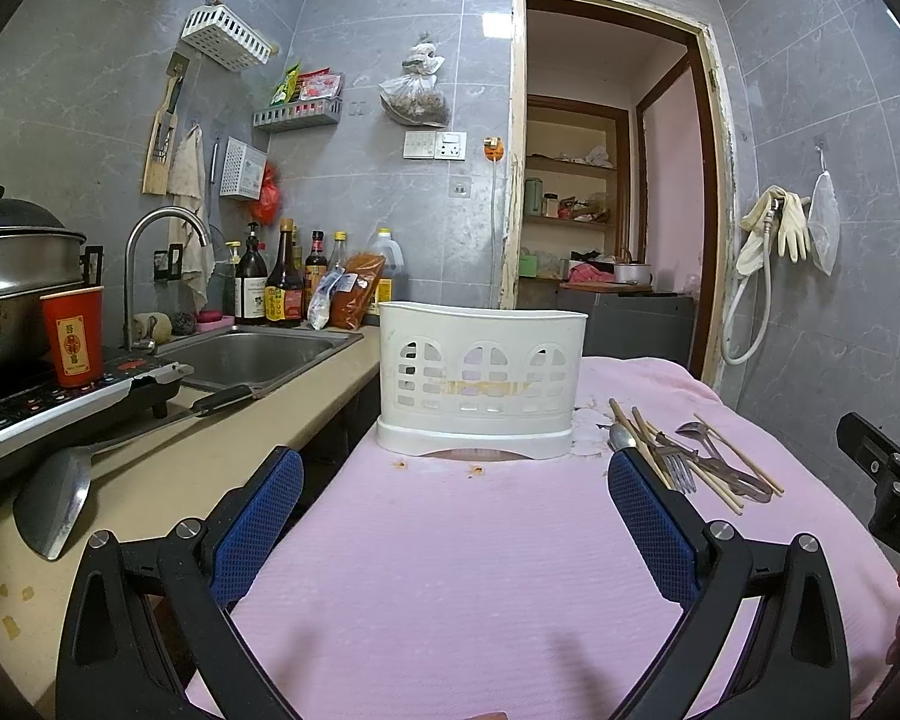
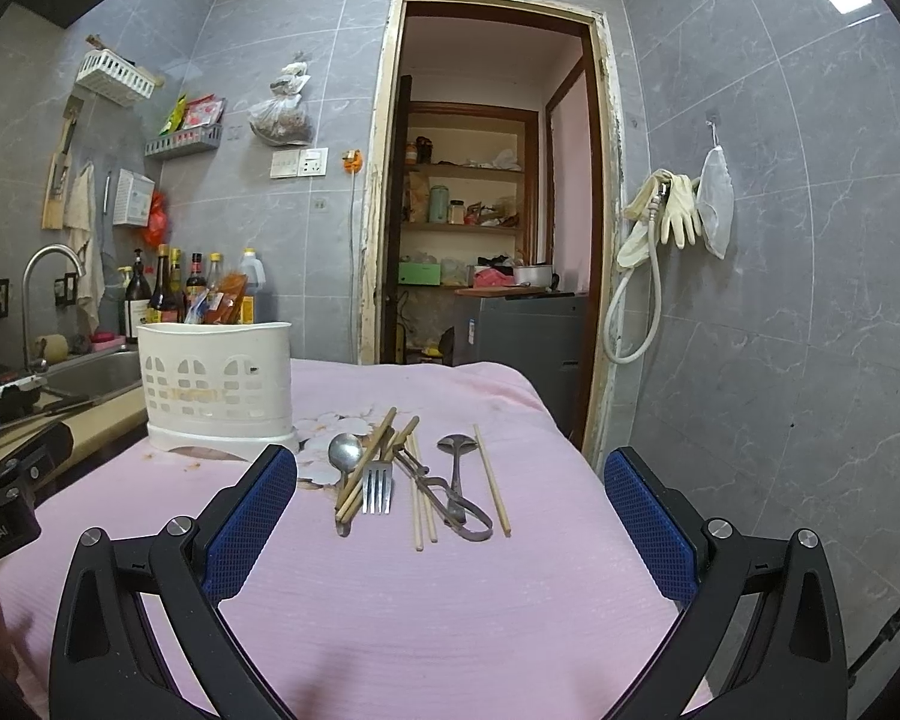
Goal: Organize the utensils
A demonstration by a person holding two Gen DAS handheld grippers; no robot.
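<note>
Grey marbled wall tiles (image 2: 750, 240) are seen around an open doorway (image 2: 486, 180), with shelves (image 2: 462, 228) lit beyond it

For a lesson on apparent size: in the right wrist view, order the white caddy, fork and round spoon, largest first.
1. white caddy
2. fork and round spoon: too alike, and partly overlapped, to rank.

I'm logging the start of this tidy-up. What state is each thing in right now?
left gripper: open, holding nothing
right gripper: open, holding nothing
white utensil holder: upright on the pink cloth, no utensils showing above its rim
fork: lying flat on the cloth
round spoon: lying flat, chopsticks across its handle
chopsticks: loose, scattered, some crossed
tongs: lying flat among the chopsticks
faucet: no water running
</note>
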